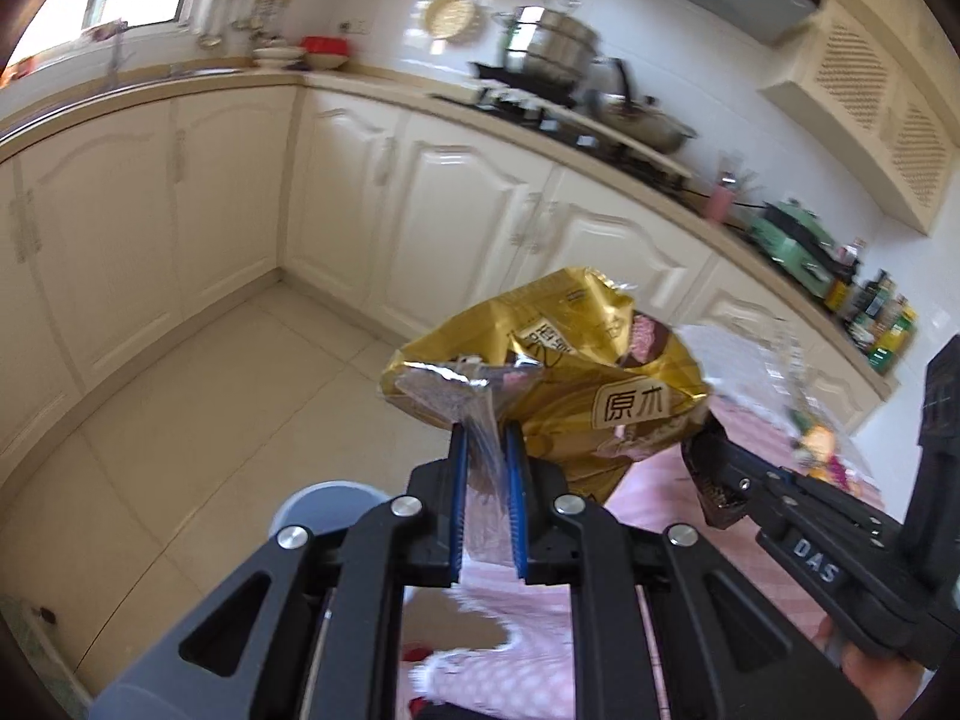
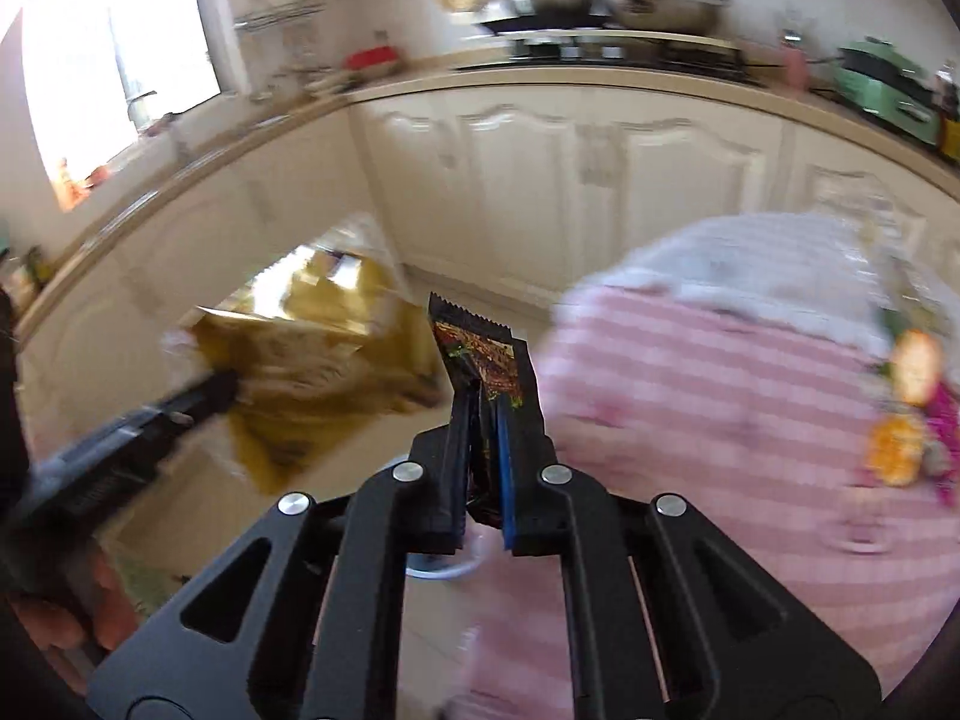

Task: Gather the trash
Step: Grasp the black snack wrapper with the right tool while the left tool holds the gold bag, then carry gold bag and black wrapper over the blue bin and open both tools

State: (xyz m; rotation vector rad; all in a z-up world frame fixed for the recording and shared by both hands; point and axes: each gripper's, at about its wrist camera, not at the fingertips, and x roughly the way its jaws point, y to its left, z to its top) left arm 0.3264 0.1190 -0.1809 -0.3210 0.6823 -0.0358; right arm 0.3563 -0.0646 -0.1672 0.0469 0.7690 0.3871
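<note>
My left gripper (image 1: 487, 429) is shut on the crumpled silver edge of a gold snack bag (image 1: 576, 372), which hangs in the air above the floor. In the right wrist view the same gold bag (image 2: 336, 372) shows blurred at the left, with the left gripper (image 2: 216, 390) at its lower corner. My right gripper (image 2: 487, 408) is shut on a small dark wrapper (image 2: 480, 348) with a serrated top edge that sticks up past the fingertips. From the left wrist view, the right gripper (image 1: 705, 456) sits just right of the gold bag, which hides the dark wrapper.
A pink striped tablecloth (image 2: 720, 420) covers a table at the right, with a flower decoration (image 2: 906, 408) on it. A grey round bin (image 1: 327, 504) stands on the tiled floor (image 1: 210, 420) below my left gripper. Cream cabinets (image 1: 228, 180) and a stove with pots (image 1: 552, 48) line the walls.
</note>
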